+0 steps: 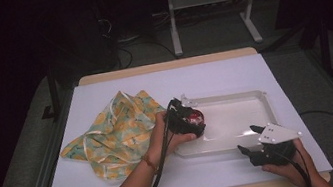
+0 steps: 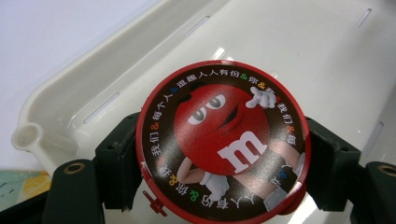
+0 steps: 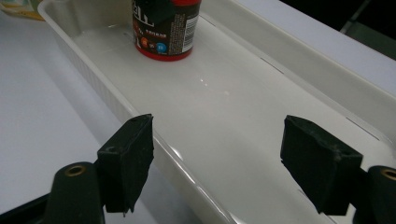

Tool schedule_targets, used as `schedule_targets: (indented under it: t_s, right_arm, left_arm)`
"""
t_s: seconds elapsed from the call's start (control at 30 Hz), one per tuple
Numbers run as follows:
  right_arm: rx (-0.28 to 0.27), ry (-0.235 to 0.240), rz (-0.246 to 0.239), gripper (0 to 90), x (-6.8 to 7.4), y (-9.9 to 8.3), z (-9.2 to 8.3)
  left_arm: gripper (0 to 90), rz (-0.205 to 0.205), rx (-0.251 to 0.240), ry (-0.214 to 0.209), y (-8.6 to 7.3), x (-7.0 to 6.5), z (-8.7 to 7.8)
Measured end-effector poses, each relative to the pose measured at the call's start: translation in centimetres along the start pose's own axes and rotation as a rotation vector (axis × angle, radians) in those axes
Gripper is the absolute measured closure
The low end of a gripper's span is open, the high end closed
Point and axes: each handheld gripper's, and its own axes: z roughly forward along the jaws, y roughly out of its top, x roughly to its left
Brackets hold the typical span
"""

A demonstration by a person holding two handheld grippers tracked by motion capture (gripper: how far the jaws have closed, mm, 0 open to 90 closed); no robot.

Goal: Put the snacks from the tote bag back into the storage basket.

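Red candy tub (image 2: 222, 142) clamped in left gripper (image 1: 185, 119), lowered at white tray's (image 1: 241, 129) left end, not yet released; right gripper (image 1: 253, 141) agape near tray's near edge.

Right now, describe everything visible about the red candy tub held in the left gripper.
The red candy tub is a small round container, seemingly plastic, with a lid printed with a red cartoon candy character, a white "m" and a ring of Chinese text. Its side label is dark with fine print above a red base. It stands upright at the left end of the white tray, base at or just above the floor. The left gripper clamps it from both sides.
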Motion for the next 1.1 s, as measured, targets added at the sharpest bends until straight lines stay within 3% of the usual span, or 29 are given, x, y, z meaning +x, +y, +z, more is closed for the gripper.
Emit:
schedule_targets:
  t_s: [0.4, 1.1]
  right_arm:
    - [0.002, 0.002, 0.000, 25.0, 0.0, 0.0, 0.0]
    - [0.007, 0.004, -0.001, 24.9, 0.1, 0.0, 0.1]
  left_arm:
    - [24.4, -0.026, -0.037, -0.002, -0.1, 0.1, -0.4]
    - [24.2, -0.015, -0.051, -0.031, -0.9, 0.1, -2.8]
